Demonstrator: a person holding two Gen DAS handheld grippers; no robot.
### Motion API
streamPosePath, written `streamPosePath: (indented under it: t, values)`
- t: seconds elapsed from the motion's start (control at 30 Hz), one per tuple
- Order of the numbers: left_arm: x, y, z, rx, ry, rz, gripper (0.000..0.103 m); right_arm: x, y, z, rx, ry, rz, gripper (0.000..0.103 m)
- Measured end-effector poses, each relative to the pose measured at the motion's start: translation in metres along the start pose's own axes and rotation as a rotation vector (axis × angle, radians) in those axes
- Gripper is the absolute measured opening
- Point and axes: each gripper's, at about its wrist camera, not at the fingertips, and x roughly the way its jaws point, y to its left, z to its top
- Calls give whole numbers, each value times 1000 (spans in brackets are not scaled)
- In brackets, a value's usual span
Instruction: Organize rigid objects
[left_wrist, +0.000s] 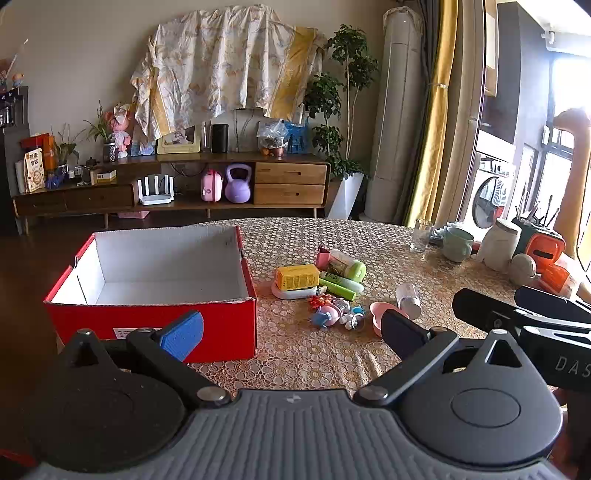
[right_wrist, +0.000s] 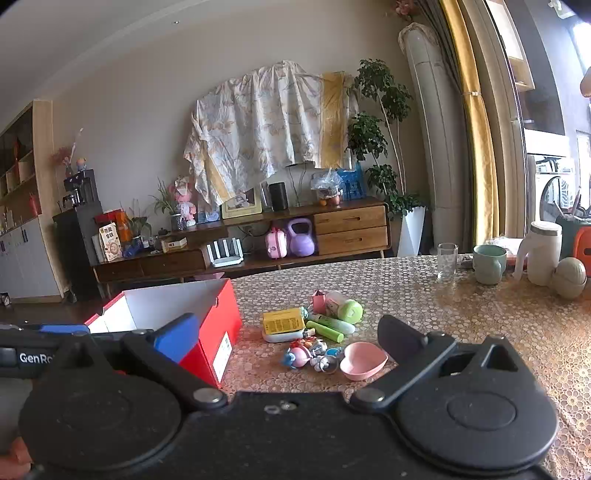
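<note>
An empty red box (left_wrist: 155, 317) with a white inside stands on the table at the left; it also shows in the right wrist view (right_wrist: 218, 325). To its right lies a pile: a yellow carton (left_wrist: 297, 277) (right_wrist: 283, 320), a green-capped bottle (left_wrist: 347, 267) (right_wrist: 341, 308), a green tube (left_wrist: 338, 286), small toy figures (left_wrist: 334, 314) (right_wrist: 308, 354), a pink heart dish (left_wrist: 380, 314) (right_wrist: 362, 360) and a small white cup (left_wrist: 408, 300). My left gripper (left_wrist: 291, 332) is open and empty, in front of the box and the pile. My right gripper (right_wrist: 288, 341) is open and empty, just short of the pile.
At the table's far right stand a glass (left_wrist: 421, 234) (right_wrist: 447, 260), a green mug (left_wrist: 456, 243) (right_wrist: 489, 264), a white jug (left_wrist: 500, 249) (right_wrist: 543, 251) and an orange item (left_wrist: 546, 254). The right gripper's body (left_wrist: 517, 317) lies right of the left one. A sideboard (left_wrist: 166, 184) stands behind.
</note>
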Motion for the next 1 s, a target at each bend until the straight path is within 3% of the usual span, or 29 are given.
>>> streamPosePath:
  t: [1.0]
  values:
    - [12,-1,4,27,7,3,103,5,-5,-2,-19,7,-10,103]
